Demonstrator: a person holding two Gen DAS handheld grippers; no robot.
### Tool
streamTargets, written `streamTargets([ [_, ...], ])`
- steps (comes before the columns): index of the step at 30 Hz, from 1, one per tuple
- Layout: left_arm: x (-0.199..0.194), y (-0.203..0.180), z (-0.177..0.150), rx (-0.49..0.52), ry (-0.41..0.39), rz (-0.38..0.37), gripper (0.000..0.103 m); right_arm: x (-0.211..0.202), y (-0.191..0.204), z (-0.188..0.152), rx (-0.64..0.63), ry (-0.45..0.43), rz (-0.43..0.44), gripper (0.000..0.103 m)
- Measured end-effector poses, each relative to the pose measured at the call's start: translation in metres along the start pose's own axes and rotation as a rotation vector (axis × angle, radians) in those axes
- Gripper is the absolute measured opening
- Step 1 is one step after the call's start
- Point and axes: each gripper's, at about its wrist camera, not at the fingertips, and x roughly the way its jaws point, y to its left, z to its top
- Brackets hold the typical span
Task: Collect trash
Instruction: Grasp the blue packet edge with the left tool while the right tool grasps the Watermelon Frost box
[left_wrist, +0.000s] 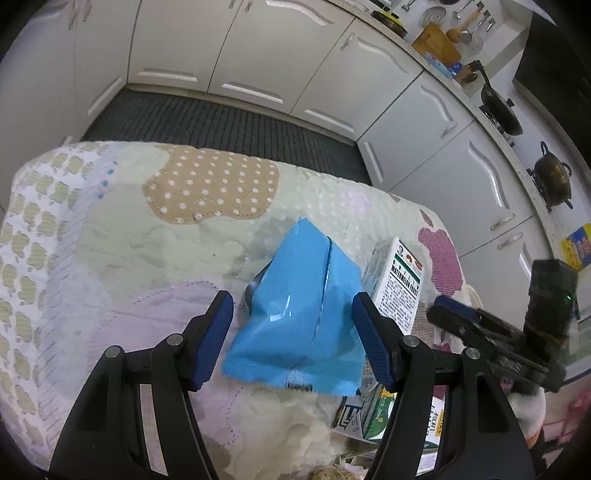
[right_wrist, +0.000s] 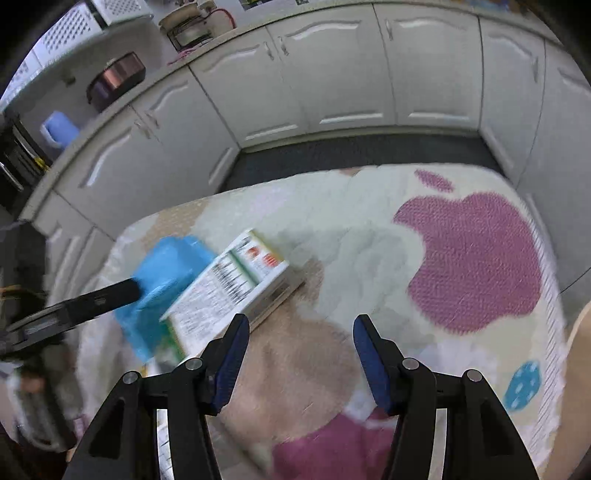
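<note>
The left gripper (left_wrist: 293, 341) hangs over the quilt-covered bench (left_wrist: 110, 236) with its 2 blue pads spread wide, and the blue wrapper (left_wrist: 299, 314) sits in the gap between them, crumpled and peaked, its long axis running away from the camera up the bench. Neither pad seems to press on it: a strip of quilt shows beside the left pad, while the right pad stands just beside the wrapper's edge, so this gripper reads as open around the trash, not clamped. The white carton (left_wrist: 397, 280) leans just right of the wrapper, touching or nearly so. In the right wrist view the right gripper (right_wrist: 301, 354) is open and empty, with only quilt between its pads; the carton lies ahead and to its left. The left hand is plainly nearer the wrapper, so closing there looks the natural next move.
</note>
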Motion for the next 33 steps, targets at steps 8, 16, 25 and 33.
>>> streamTargets([
  [8,0.008,-0.012,-0.008,0.048,0.014,-0.069,0.041,0.017,0.021,0.003,0.024,0.024,0.031,0.057],
  [16,-0.031,0.002,-0.014,0.055,-0.081,0.007,0.020,0.023,0.035,0.017,0.075,0.030,0.118,0.066],
  [25,-0.058,0.028,-0.032,0.021,-0.141,0.078,0.014,0.075,0.084,0.048,-0.085,0.134,-0.100,0.066],
  [33,-0.049,0.027,-0.033,0.010,-0.118,0.052,0.025,0.062,0.084,0.030,-0.156,0.139,-0.109,0.064],
])
